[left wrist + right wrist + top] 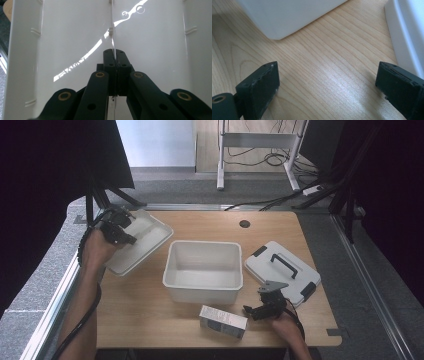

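Note:
A shallow white tray [145,237] with a thin middle rib [111,32] lies at the table's far left. My left gripper [125,239] is at its left end, shut on that rib, as the left gripper view [114,58] shows from close up. Near the front right, my right gripper [250,311] hovers low over bare wood, open, with nothing between its jaws [327,82]. A white bin's corner [287,15] lies ahead of it. A white lid's edge [404,32] is at its right.
A deep white bin [204,243] stands empty at the table's middle. A white lid with black handle and clips [282,270] lies to its right. A small grey-and-white carton [223,321] lies at the front edge, just left of my right gripper.

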Demonstrator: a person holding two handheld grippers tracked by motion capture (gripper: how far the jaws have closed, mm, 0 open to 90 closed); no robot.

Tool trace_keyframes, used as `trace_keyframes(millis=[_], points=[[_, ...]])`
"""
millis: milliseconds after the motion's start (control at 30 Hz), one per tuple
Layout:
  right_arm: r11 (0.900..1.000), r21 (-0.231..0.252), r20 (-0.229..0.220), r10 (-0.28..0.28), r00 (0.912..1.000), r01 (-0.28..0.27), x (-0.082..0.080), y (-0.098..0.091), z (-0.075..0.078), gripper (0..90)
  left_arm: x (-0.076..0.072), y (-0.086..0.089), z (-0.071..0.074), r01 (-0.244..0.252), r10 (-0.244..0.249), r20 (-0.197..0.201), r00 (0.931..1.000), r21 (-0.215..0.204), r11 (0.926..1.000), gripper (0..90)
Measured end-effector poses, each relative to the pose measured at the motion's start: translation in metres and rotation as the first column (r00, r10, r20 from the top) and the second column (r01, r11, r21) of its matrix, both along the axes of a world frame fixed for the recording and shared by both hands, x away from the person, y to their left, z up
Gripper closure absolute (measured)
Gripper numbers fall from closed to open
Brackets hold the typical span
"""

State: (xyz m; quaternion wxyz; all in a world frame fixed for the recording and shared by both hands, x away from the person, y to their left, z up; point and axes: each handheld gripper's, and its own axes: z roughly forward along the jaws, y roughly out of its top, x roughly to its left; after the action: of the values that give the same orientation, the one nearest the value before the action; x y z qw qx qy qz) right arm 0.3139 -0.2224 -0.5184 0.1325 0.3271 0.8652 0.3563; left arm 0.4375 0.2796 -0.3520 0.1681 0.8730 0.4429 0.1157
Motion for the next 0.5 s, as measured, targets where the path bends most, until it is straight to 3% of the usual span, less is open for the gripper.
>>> trace_keyframes(millis=[300,500], points=[[1.0000,0.000,0.001,-0.001,1.0000,0.001,0.000,0.000,0.000,5.2,-0.005,0.013,-0.024,-0.012,0.012,-0.015,0.9998,0.000,0.9999,88.9],[1.0000,0.001,0.001,-0.003,1.0000,0.003,0.000,0.000,0.000,5.5,-0.012,0.014,-0.050,0.007,-0.007,-0.020,0.9998,0.002,1.0000,88.8]])
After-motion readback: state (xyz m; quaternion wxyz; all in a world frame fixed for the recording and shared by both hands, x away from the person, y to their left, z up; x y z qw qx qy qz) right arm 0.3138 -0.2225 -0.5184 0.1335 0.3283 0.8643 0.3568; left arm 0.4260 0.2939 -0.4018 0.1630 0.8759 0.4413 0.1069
